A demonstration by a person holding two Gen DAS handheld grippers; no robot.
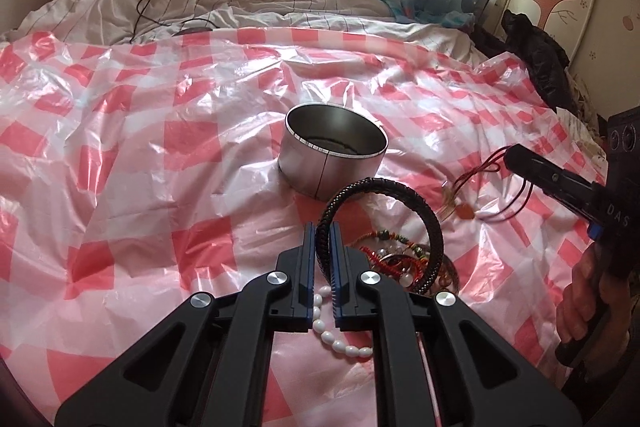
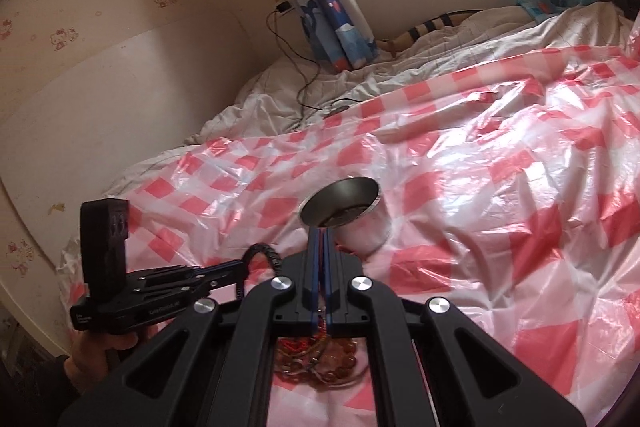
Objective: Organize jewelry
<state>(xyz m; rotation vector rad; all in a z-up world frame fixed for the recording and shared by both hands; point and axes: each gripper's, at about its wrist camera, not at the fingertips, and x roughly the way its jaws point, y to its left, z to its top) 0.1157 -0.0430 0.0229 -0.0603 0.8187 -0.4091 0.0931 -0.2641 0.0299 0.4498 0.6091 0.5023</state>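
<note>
Between the left gripper fingers, clamped, black bracelet; right gripper pinches red cord. Carry both level to tin ahead.

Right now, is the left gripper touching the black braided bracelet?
Touching. The left wrist view shows the left gripper shut on the black braided bracelet, the band pinched between its fingers.

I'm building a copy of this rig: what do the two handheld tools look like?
Both are matte black. The left tool has blue-edged fingers, silver round pivot bolts and cut-out linkage arms. The right tool carries white "DAS" lettering, a blue tab and a boxy black camera block.
</note>
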